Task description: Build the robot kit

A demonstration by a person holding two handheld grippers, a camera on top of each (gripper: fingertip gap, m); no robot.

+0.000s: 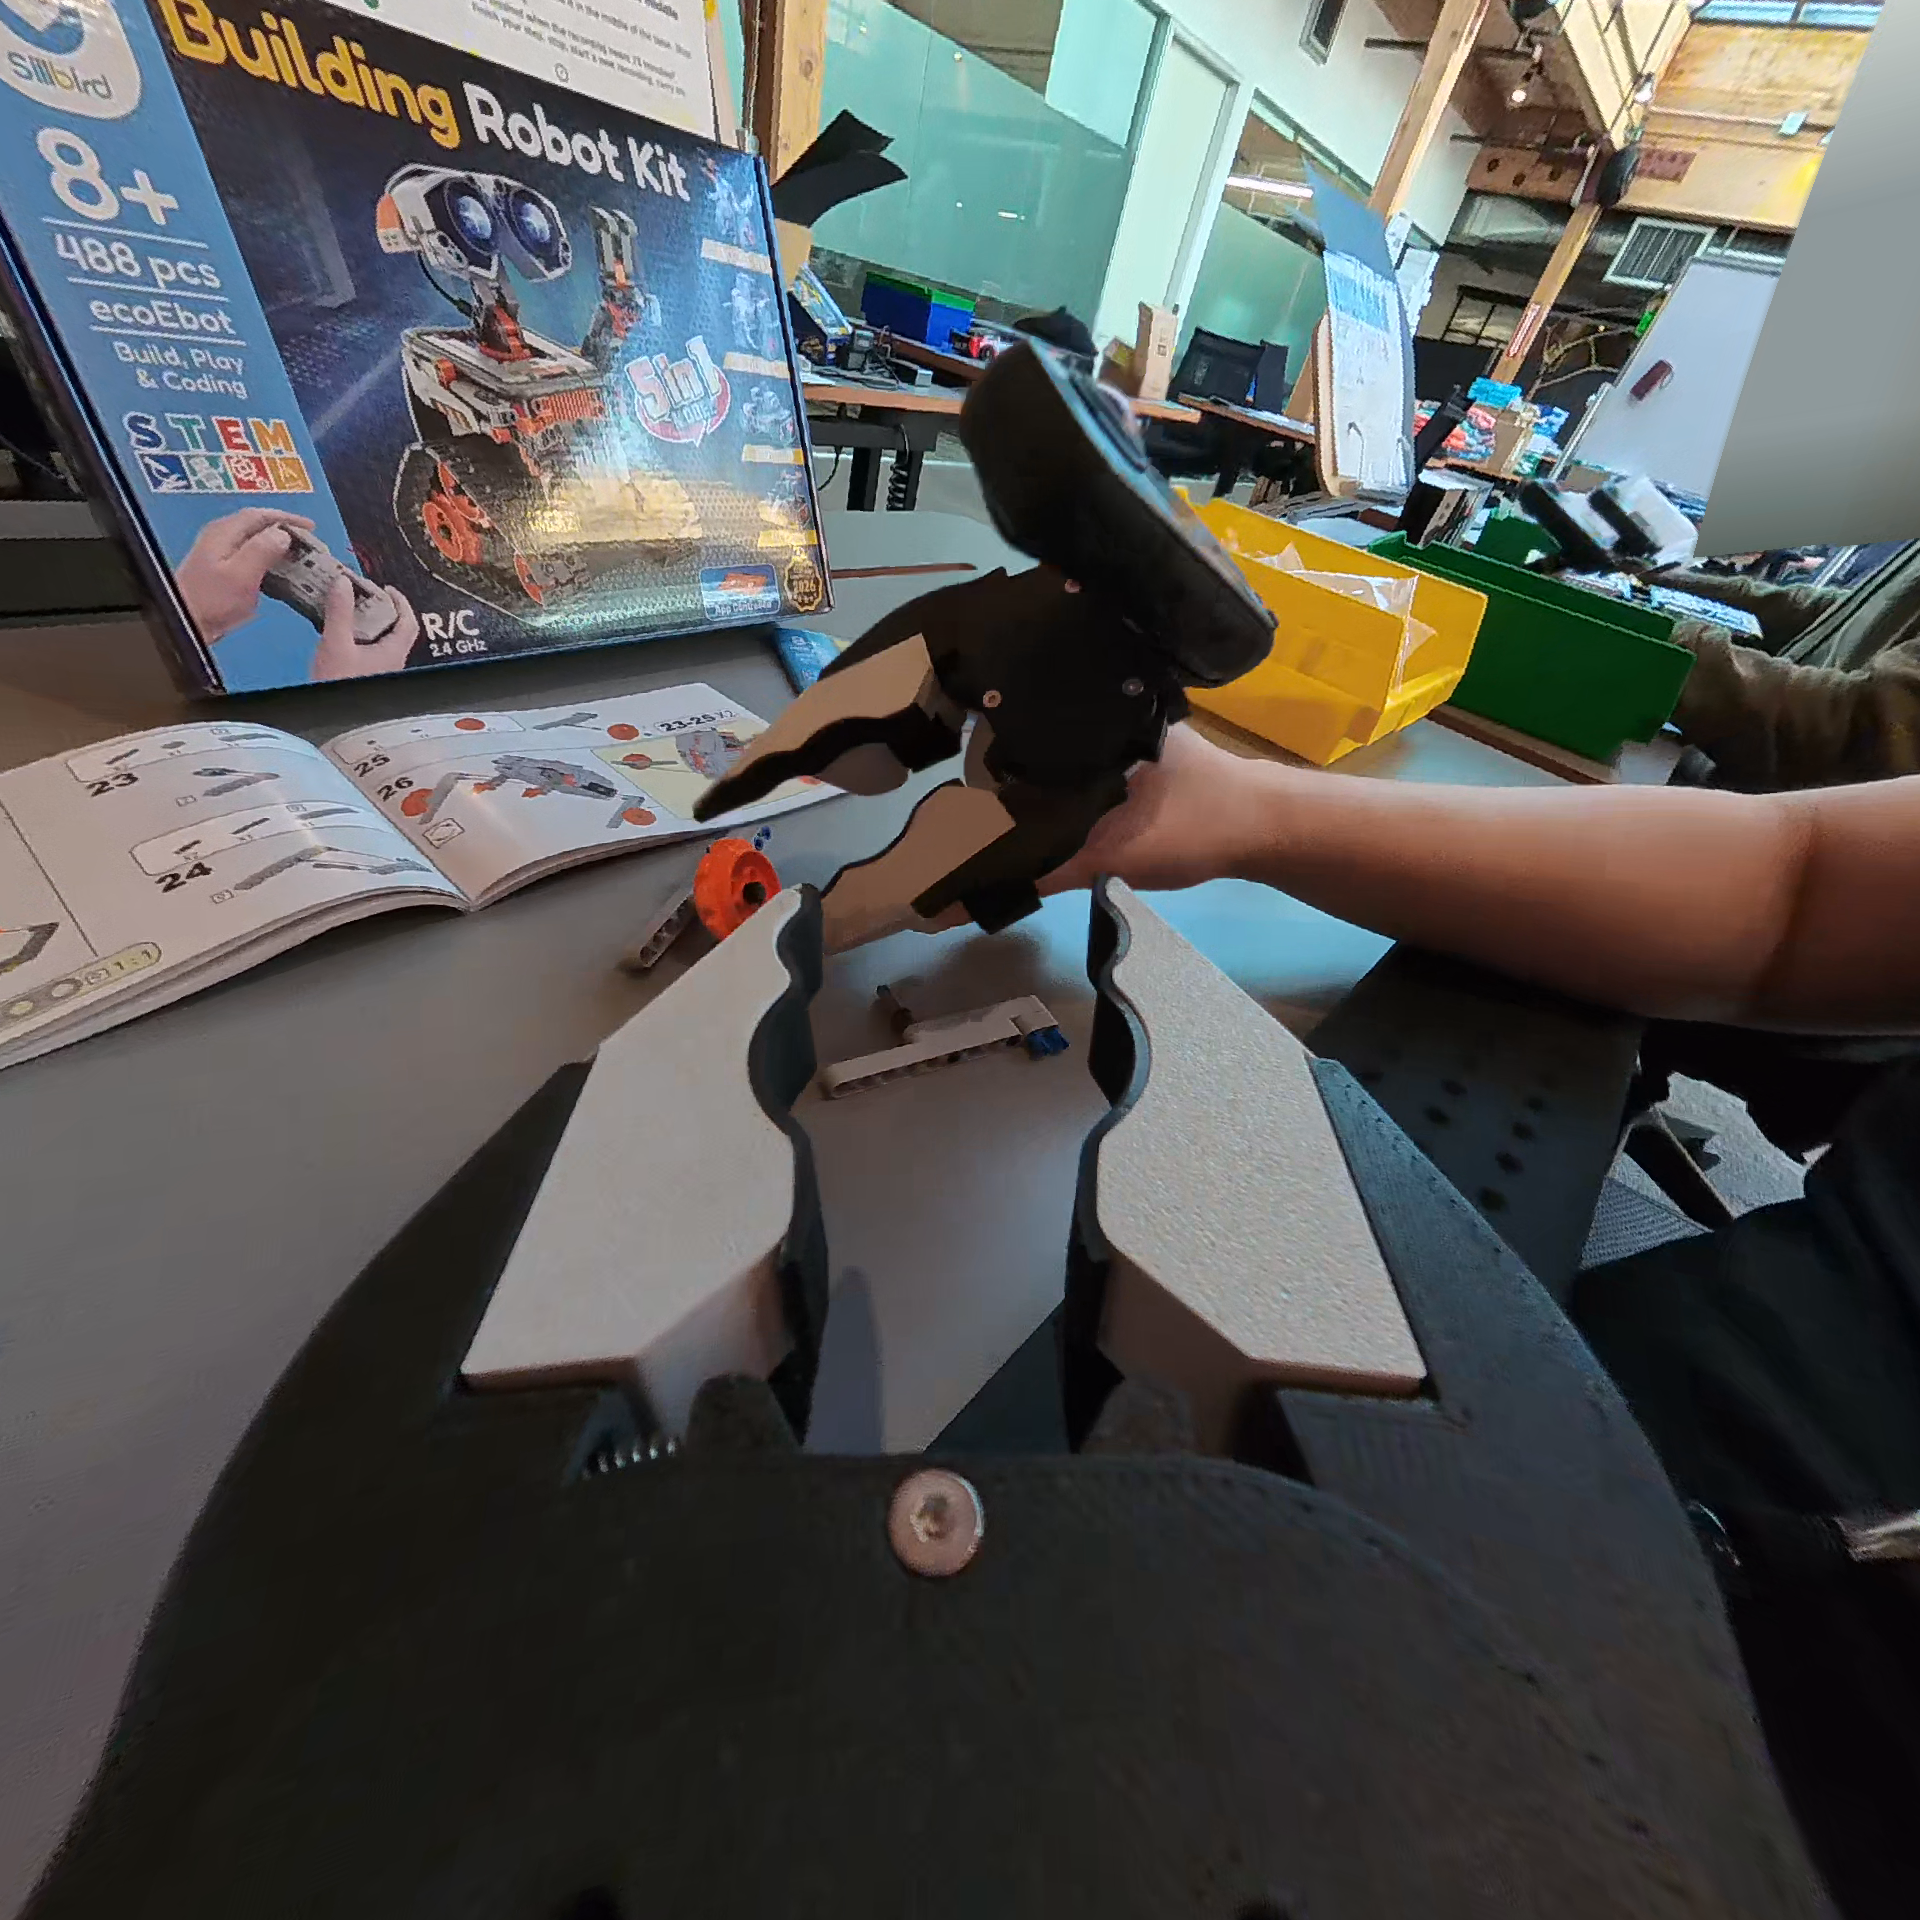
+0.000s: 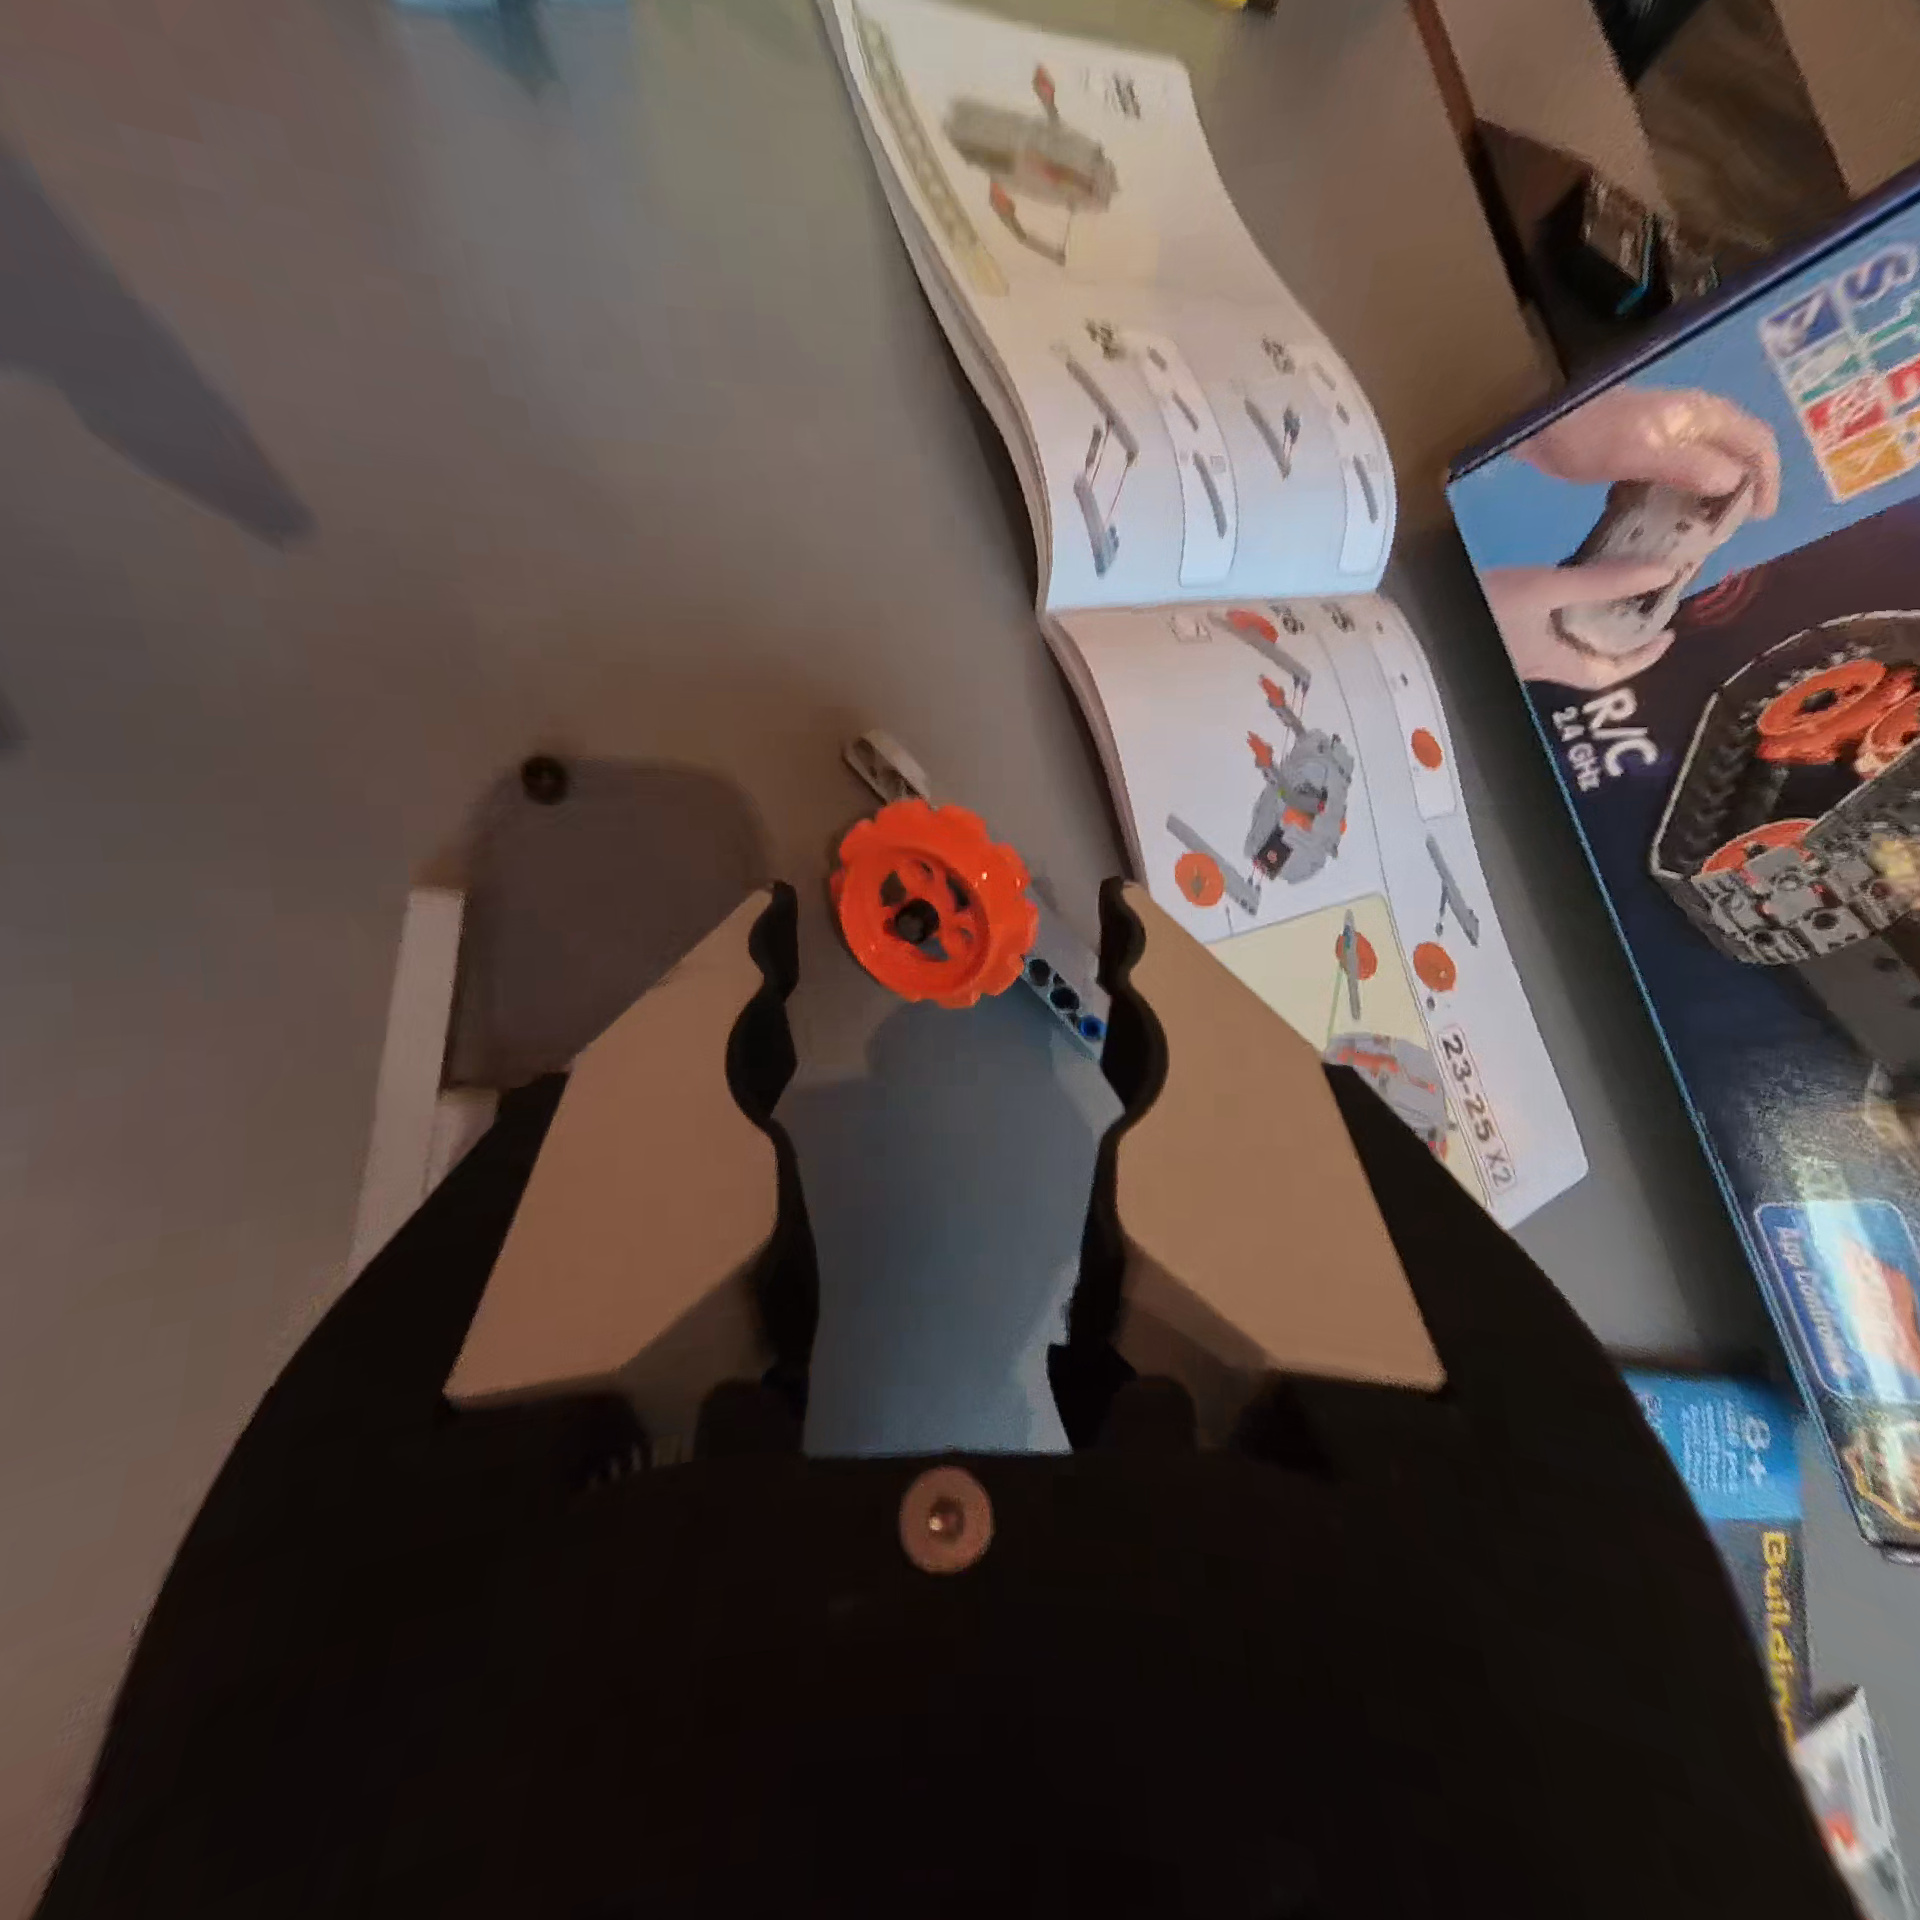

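Note:
My left gripper (image 1: 951, 920) is open and empty above the grey table, with a small white beam assembly with a blue pin (image 1: 951, 1044) lying between its fingers on the table. My right gripper (image 2: 945, 914) is open and empty, hovering just above an orange toothed wheel (image 2: 930, 902) fixed on a grey beam (image 2: 1060, 987). The right gripper also shows in the left wrist view (image 1: 790, 842), held by a hand, with its tips beside the orange wheel (image 1: 732, 883).
An open instruction booklet (image 1: 343, 810) lies left of the wheel; it also shows in the right wrist view (image 2: 1226, 644). A blue kit box (image 1: 416, 343) stands behind it. Yellow (image 1: 1340, 644) and green (image 1: 1558, 665) bins sit at the right. The person's forearm (image 1: 1507, 883) crosses the table.

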